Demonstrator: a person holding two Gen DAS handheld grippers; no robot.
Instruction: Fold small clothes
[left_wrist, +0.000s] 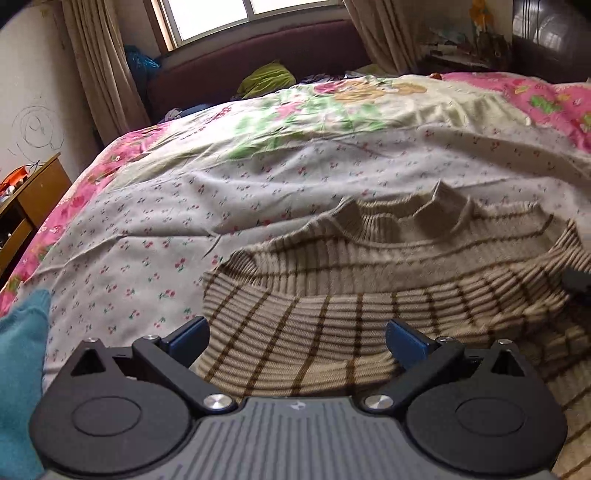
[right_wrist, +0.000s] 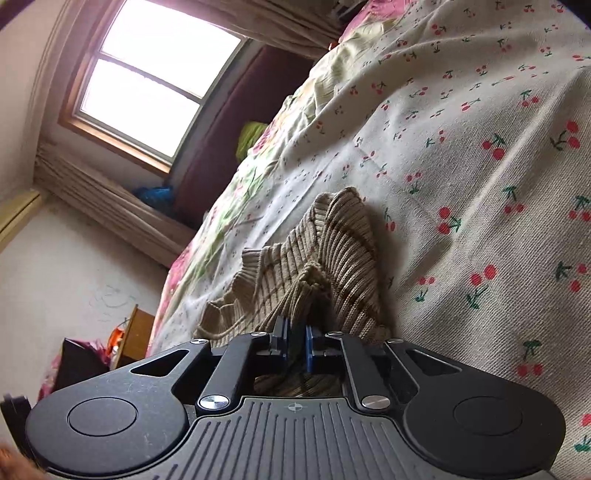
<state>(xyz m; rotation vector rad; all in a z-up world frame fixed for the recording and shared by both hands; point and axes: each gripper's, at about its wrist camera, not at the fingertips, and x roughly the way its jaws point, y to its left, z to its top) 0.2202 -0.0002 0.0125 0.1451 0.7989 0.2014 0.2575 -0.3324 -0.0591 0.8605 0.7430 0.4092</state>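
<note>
Looking along my left gripper (left_wrist: 297, 334), I see its blue-padded fingers (left_wrist: 192, 334) spread wide apart with nothing between them, poised just above the near part of a striped knit sweater (left_wrist: 369, 280). That sweater, beige with thin brown stripes, lies on the bed (left_wrist: 155, 236), right of centre and close to me; its ribbed collar (left_wrist: 406, 212) points toward the far side, and a sleeve is folded across the body. The bedspread is pale with small red cherries, turning to a pink and green floral print farther off. At the near left edge a piece of teal fabric (left_wrist: 22, 354) pokes into view. Beyond the bed I can make out a dark maroon headboard (left_wrist: 258, 55), a window (left_wrist: 240, 14) with beige curtains (left_wrist: 99, 66), and a wooden cabinet (left_wrist: 33, 199) against the left wall.

Through the right wrist camera, tilted steeply, my right gripper (right_wrist: 295, 347) has its fingers (right_wrist: 309, 347) pinched together on a bunched fold of the sweater (right_wrist: 332, 251), the knit rising from between the pads. The rest of the garment trails away over the cherry-print cover toward the window.
</note>
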